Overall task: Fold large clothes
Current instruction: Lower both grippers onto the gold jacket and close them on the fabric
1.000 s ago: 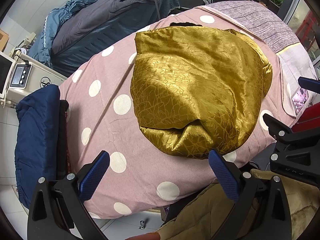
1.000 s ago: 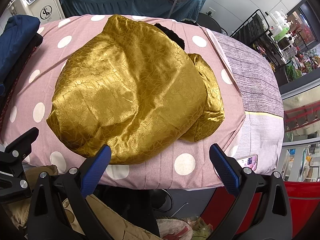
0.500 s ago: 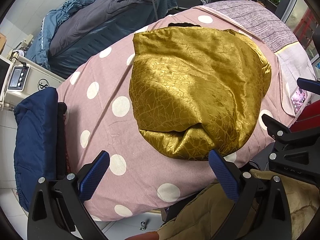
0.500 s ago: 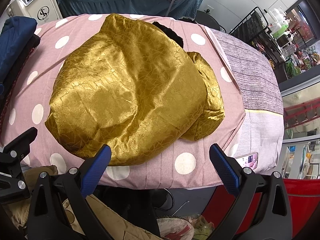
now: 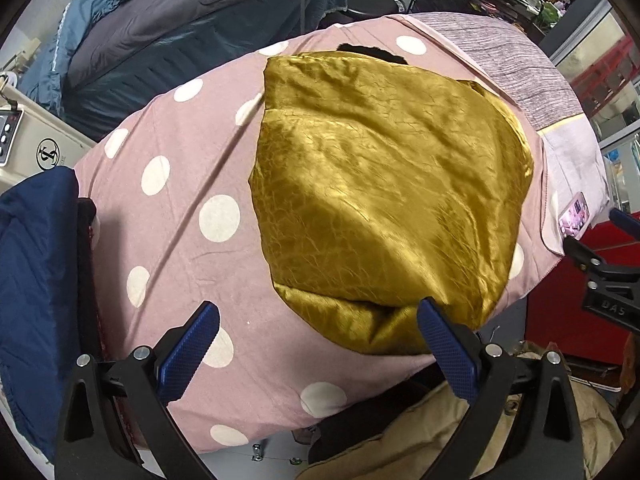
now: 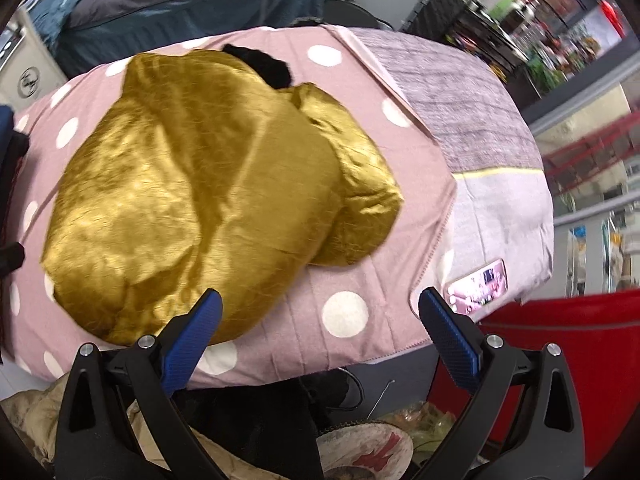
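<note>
A shiny gold garment (image 5: 384, 200) lies bunched and partly folded on a pink polka-dot cover (image 5: 176, 208); it also shows in the right wrist view (image 6: 200, 200), with a black piece (image 6: 260, 64) sticking out at its far edge. My left gripper (image 5: 318, 344) is open and empty above the near edge of the bed, its right pad over the garment's near hem. My right gripper (image 6: 320, 324) is open and empty near the front edge, to the right of the garment's bulk. The right gripper's body shows at the right of the left wrist view (image 5: 608, 280).
A phone (image 6: 476, 284) lies on the bed's right corner by a grey striped cloth (image 6: 448, 92). A dark blue garment (image 5: 36, 280) hangs at the left. A red bin (image 6: 560, 360) stands at right. Tan fabric (image 5: 420, 440) lies below. A second bed (image 5: 180, 28) stands behind.
Both grippers have moved in closer to the bed. The right wrist view has swung right and is blurred. The garment has not moved, and both grippers stay open.
</note>
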Motion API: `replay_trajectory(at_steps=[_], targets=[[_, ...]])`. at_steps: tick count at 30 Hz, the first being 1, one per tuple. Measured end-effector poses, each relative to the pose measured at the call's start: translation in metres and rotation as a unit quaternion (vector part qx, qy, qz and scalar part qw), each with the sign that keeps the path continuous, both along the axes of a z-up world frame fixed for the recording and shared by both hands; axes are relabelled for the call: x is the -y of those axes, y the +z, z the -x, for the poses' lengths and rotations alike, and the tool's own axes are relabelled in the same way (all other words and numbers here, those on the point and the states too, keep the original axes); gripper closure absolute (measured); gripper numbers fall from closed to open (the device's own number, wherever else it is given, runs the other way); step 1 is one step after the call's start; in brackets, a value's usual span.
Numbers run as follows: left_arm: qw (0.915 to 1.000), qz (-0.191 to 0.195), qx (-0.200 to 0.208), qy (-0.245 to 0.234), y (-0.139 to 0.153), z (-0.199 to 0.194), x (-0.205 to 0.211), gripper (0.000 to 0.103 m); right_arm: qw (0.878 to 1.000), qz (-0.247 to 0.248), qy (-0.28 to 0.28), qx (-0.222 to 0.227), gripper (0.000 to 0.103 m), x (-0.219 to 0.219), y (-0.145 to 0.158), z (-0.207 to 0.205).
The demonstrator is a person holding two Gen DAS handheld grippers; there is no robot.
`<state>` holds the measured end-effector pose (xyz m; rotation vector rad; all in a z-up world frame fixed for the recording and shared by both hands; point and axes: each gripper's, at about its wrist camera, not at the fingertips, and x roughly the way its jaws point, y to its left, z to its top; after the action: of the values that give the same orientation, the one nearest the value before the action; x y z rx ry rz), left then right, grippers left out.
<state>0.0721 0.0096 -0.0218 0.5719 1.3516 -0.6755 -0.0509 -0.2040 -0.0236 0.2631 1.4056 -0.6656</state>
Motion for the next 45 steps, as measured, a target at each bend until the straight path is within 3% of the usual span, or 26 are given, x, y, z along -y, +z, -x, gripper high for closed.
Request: replay_trajectory(at_steps=[5,11,18,20,22,25,26,30,31,36,40,45], targets=[[0.9995,0.009,-0.014,-0.025,-0.003,0.003,0.012,0.006,0.998,-0.01,-0.064,-0.002,0.006,0.039,-0.016,0.032],[0.9944,0.029,-0.07,-0.074,-0.007,0.037,0.018,0.006,0.988,-0.051,-0.145,0.027,0.006,0.103,-0.047,0.072],[0.9927,-0.016,-0.097,-0.069,-0.048,0.064,0.039,0.01,0.984,-0.129,-0.121,0.031,0.006,0.131,-0.096,0.052],[0.9944,-0.023,-0.088,-0.053,-0.046,0.065,0.049,0.021,0.981,-0.151,-0.108,0.06,0.006,0.14,-0.096,0.036],[0.9965,-0.01,-0.07,-0.045,-0.031,0.063,0.057,0.021,0.98,-0.155,-0.092,0.087,0.006,0.15,-0.088,0.019],[0.9983,0.027,-0.046,-0.024,-0.001,0.048,0.07,0.018,0.976,-0.173,-0.071,0.11,0.006,0.173,-0.083,-0.012],[0.9985,0.036,-0.035,-0.018,0.007,0.041,0.075,0.011,0.975,-0.184,-0.063,0.109,0.006,0.179,-0.084,-0.022],[0.9978,0.025,0.06,-0.012,0.016,0.0,0.119,0.006,0.969,-0.225,-0.02,0.099,0.006,0.194,-0.102,-0.078],[0.9976,0.025,0.065,-0.009,0.012,-0.013,0.13,0.006,0.968,-0.235,-0.008,0.091,0.006,0.193,-0.108,-0.094],[0.998,0.03,0.006,0.055,-0.016,-0.095,0.184,0.006,0.963,-0.266,0.026,0.043,0.006,0.179,-0.147,-0.136],[0.9997,-0.001,-0.006,0.023,-0.051,-0.137,0.231,0.006,0.962,-0.269,0.047,0.02,0.007,0.153,-0.169,-0.12],[0.9909,-0.131,-0.023,-0.023,-0.138,-0.176,0.271,0.006,0.966,-0.25,0.07,0.014,0.023,0.116,-0.171,-0.079]])
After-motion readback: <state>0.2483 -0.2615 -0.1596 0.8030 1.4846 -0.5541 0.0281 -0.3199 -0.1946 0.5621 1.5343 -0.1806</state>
